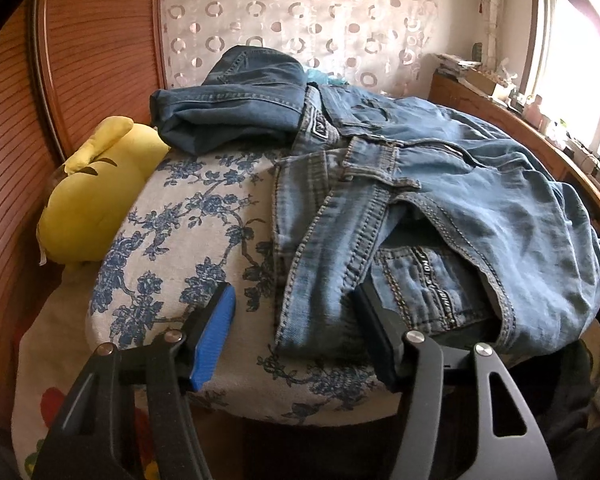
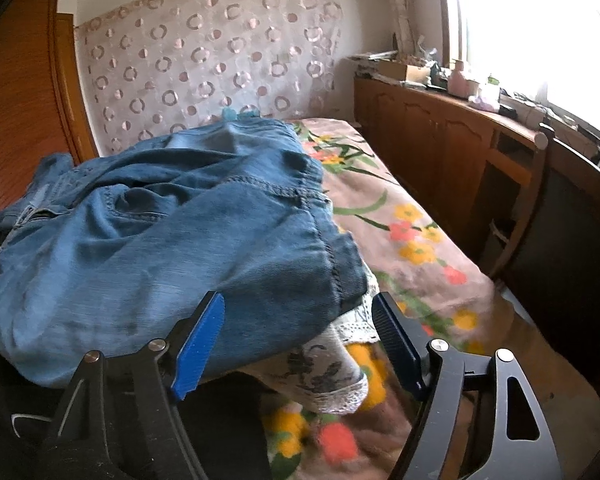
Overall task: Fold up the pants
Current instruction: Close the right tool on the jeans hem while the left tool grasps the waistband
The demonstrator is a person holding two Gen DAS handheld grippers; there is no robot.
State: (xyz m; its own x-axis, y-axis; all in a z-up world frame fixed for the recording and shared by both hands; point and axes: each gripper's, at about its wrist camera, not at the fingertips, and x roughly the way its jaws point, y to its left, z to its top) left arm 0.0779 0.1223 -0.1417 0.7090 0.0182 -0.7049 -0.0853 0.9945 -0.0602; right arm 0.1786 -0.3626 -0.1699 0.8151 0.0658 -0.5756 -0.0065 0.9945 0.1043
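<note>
- Jeans (image 1: 440,184) of faded light-blue denim lie bunched on a cushion (image 1: 188,240) printed with blue flowers, waistband and belt loops toward the near left, pale stitching along the seams, a back pocket with lettered trim showing near the right finger.
- Left gripper (image 1: 296,336) is spread wide and grasps nothing; its blue-padded left finger hangs over bare cushion, its right finger sits at the near edge of the denim, whether touching I cannot tell.
- Right gripper (image 2: 300,344) is likewise released, its left finger against the near hem of the jeans (image 2: 172,232), its right finger beside the lace-edged cushion corner (image 2: 340,376).
- Left wrist view alone shows a second, darker pair of jeans (image 1: 236,108) folded at the far side, and a yellow plush toy (image 1: 96,192) at the far left against the wooden panel.
- Right wrist view alone shows the floral bedspread (image 2: 412,240) to the right and a wooden cabinet (image 2: 440,152) under the window.
</note>
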